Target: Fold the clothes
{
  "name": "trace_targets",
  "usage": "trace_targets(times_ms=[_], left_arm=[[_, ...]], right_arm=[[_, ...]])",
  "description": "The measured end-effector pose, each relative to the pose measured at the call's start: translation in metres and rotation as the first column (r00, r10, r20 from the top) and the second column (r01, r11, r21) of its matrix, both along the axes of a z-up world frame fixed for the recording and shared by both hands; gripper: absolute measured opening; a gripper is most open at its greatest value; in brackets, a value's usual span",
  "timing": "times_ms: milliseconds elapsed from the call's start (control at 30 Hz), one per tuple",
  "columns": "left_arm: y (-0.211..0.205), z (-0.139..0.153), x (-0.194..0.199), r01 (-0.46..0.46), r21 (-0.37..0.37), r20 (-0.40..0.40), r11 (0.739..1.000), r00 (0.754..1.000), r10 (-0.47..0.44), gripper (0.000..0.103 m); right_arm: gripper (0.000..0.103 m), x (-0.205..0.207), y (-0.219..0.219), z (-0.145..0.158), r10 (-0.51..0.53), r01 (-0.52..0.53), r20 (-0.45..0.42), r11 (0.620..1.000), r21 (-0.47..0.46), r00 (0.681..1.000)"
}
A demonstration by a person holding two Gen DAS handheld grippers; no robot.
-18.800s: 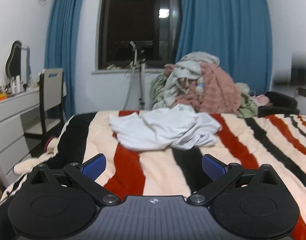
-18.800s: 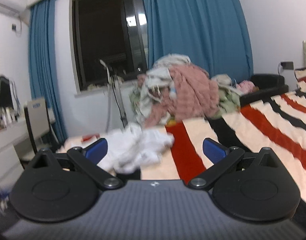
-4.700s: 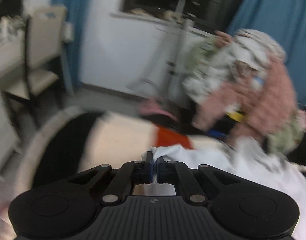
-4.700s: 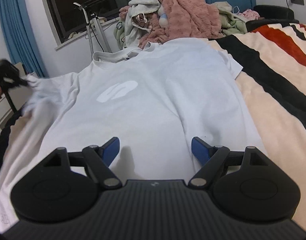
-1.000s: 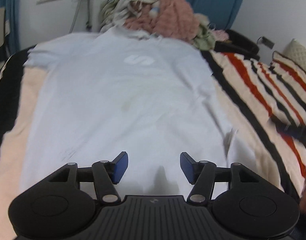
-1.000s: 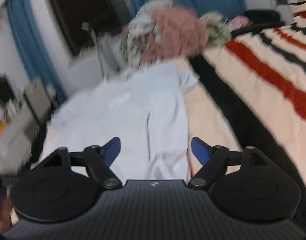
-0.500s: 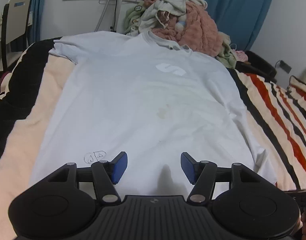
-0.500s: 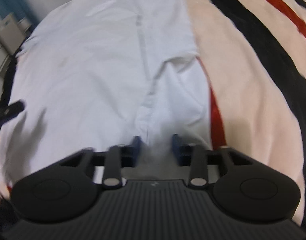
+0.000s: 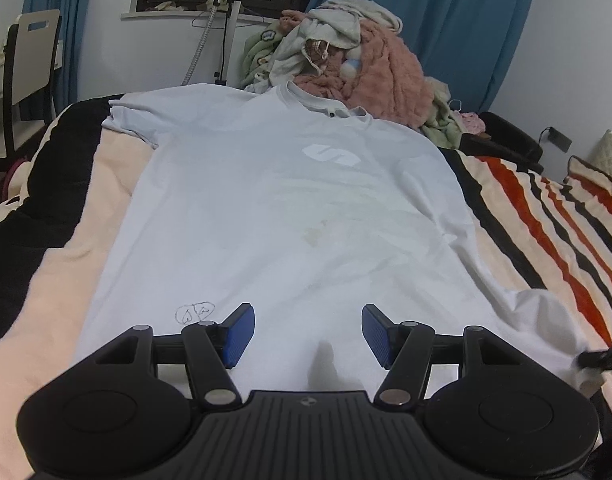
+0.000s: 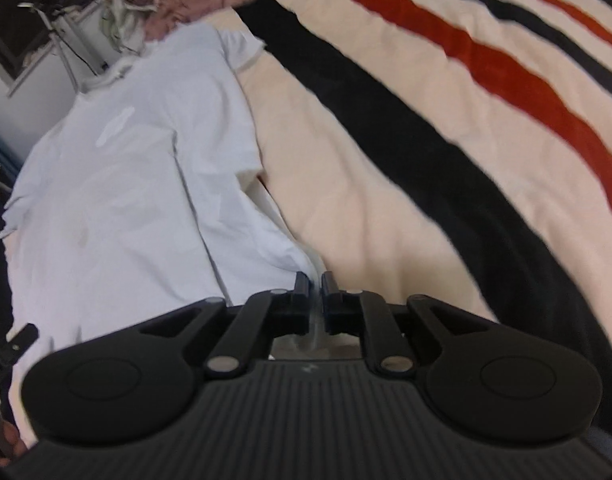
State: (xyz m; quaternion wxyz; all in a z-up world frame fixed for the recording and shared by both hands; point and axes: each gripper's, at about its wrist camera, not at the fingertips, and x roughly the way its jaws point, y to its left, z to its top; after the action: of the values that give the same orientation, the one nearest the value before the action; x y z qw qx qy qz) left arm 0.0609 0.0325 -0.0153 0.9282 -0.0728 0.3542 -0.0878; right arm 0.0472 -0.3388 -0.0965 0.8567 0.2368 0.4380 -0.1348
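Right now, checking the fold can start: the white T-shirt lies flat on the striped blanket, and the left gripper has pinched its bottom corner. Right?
Wrong gripper. The right gripper has its jaws shut on the white T-shirt corner, per the right wrist view; the left gripper is open above the hem. The T-shirt does lie on the striped blanket.

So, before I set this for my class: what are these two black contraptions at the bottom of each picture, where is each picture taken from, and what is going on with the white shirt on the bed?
There is no robot here. A person holds a hand-held gripper in each hand, and each gripper carries a wide-angle camera looking forward along its two jaws. One picture comes from the left gripper, the other from the right gripper. A white T-shirt lies spread flat, front up, on a striped blanket on a bed. A pile of clothes sits beyond its collar. The left jaws stand open above the shirt's bottom hem, gripping nothing. The right jaws are shut on the hem at the shirt's bottom corner, probably ready to start a fold.
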Motion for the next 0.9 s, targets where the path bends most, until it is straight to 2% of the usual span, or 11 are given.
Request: trace_targets(times_ms=[33,67,133,233,333,467,633,667,733,833,900], left_arm=[[0.000,0.000,-0.001,0.000,-0.002,0.000,1.000,1.000,0.000,0.062],[0.000,0.000,-0.001,-0.003,-0.003,0.001,1.000,1.000,0.003,0.063],[0.000,0.000,-0.002,-0.009,-0.008,0.003,1.000,1.000,0.009,0.065],[0.002,0.002,-0.003,-0.023,-0.030,0.010,0.999,1.000,0.023,0.066],[0.004,0.002,-0.004,-0.045,-0.051,0.024,0.998,0.999,0.046,0.070],[0.006,-0.001,-0.003,-0.080,-0.071,0.039,0.994,0.996,0.083,0.072],[0.010,-0.012,0.007,-0.131,-0.104,0.009,0.986,0.991,0.133,0.072],[0.010,-0.013,0.011,-0.136,-0.111,0.003,0.985,0.991,0.137,0.072],[0.010,-0.016,0.017,-0.148,-0.127,0.003,0.981,0.989,0.149,0.072],[0.011,-0.021,0.030,-0.166,-0.159,-0.003,0.973,0.986,0.168,0.072],[0.011,-0.024,0.038,-0.172,-0.178,-0.010,0.969,0.985,0.173,0.072]], right_arm=[[0.030,-0.003,0.001,0.003,0.004,-0.004,0.020,1.000,0.012,1.000],[0.052,-0.006,0.001,0.005,0.007,-0.008,0.040,1.000,0.024,0.999],[0.068,-0.012,0.002,0.010,0.004,-0.009,0.084,0.999,0.053,0.996],[0.068,-0.004,-0.010,0.011,-0.047,0.016,0.194,0.987,0.158,0.980],[0.067,0.032,-0.025,0.007,-0.118,0.041,0.301,0.967,0.250,0.946],[0.063,0.111,-0.049,-0.023,-0.266,0.079,0.350,0.880,0.468,0.898],[0.061,0.198,-0.068,-0.062,-0.337,0.109,0.400,0.862,0.494,0.853],[0.054,0.213,-0.074,-0.073,-0.350,0.116,0.395,0.854,0.507,0.850],[0.049,0.241,-0.086,-0.095,-0.369,0.130,0.363,0.832,0.538,0.856],[0.048,0.280,-0.102,-0.120,-0.358,0.135,0.358,0.844,0.518,0.863],[0.048,0.299,-0.113,-0.132,-0.374,0.120,0.382,0.829,0.546,0.845]])
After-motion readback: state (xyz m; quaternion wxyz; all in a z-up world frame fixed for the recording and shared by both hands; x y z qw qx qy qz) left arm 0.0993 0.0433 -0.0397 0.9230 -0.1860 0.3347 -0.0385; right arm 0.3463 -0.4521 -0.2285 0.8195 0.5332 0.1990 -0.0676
